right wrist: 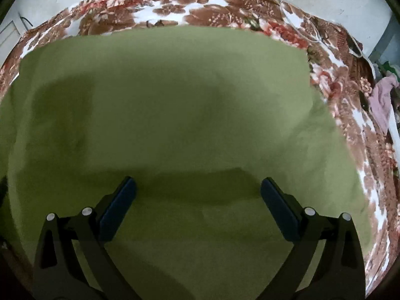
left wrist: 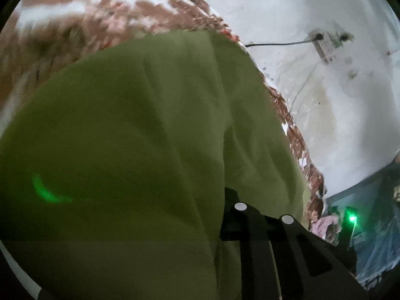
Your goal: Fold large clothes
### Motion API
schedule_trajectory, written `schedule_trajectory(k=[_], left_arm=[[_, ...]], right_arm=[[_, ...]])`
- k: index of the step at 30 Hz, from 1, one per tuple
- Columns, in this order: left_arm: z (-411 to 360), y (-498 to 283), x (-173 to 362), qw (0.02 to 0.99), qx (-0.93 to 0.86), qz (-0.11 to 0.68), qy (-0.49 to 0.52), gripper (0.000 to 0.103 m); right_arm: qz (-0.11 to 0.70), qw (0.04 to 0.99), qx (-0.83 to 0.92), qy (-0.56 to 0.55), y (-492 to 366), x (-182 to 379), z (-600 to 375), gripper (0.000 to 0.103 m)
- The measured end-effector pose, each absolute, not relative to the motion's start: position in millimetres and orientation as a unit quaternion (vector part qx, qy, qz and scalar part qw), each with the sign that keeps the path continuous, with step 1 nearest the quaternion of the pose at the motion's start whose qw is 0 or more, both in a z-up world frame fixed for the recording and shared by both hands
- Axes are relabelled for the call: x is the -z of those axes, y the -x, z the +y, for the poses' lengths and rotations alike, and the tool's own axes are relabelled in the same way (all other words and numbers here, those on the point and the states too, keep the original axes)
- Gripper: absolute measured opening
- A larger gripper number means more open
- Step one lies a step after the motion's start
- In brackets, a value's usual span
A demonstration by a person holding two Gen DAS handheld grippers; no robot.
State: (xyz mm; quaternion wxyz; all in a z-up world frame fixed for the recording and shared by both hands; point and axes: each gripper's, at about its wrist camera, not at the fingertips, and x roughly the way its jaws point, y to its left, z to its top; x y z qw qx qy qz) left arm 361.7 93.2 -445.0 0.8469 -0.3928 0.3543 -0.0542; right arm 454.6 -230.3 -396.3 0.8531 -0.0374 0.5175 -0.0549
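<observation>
A large olive-green cloth (right wrist: pixel 175 100) lies spread flat over a bed with a floral brown, red and white sheet (right wrist: pixel 200 10). My right gripper (right wrist: pixel 197 185) hovers over the cloth's near part, its blue pads wide apart and nothing between them. In the left wrist view the same green cloth (left wrist: pixel 137 125) rises close to the camera in a draped fold. My left gripper (left wrist: pixel 226 193) is shut on this fold. One black finger (left wrist: pixel 252 222) shows, and the other is hidden under the fabric.
The floral sheet (left wrist: pixel 75 12) runs along a stained white wall (left wrist: pixel 325 112) with a socket (left wrist: pixel 325 42) and a black cable. A pink garment (right wrist: pixel 382 97) lies off the bed's right edge. A green light (left wrist: pixel 352 217) glows low at the right.
</observation>
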Motion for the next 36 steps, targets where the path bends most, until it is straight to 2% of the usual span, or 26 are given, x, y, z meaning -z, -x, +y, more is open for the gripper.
schedule_trajectory(k=[8,15,25,30,32,36], left_arm=[[32.6,-363.0,325.3,0.899,0.07,0.316,0.295,0.012],[-41.7,-368.7,260.4,0.929,0.084,0.305,0.192,0.013],[-124.1,-368.4,236.2,0.942,0.101,0.313,0.069,0.013],[-163.5,-366.5,236.8,0.944,0.116,0.309,0.014,0.013],[-177.9,-367.8,236.0,0.944,0.117,0.31,-0.008,0.013],[-202.1,-371.0,238.1,0.941,0.11,0.315,-0.047,0.013]], right_arm=[[0.538,0.839,0.051,0.06,-458.1,408.5,-231.4,0.098],[0.543,0.837,0.045,0.056,-457.8,410.0,-232.8,0.098],[0.536,0.841,0.044,0.068,-456.3,415.5,-230.2,0.098],[0.547,0.834,0.009,0.07,-459.8,413.6,-234.0,0.094],[0.548,0.836,-0.029,0.032,-455.3,397.4,-255.7,0.09],[0.504,0.863,-0.013,-0.023,-435.0,349.0,-330.5,0.092]])
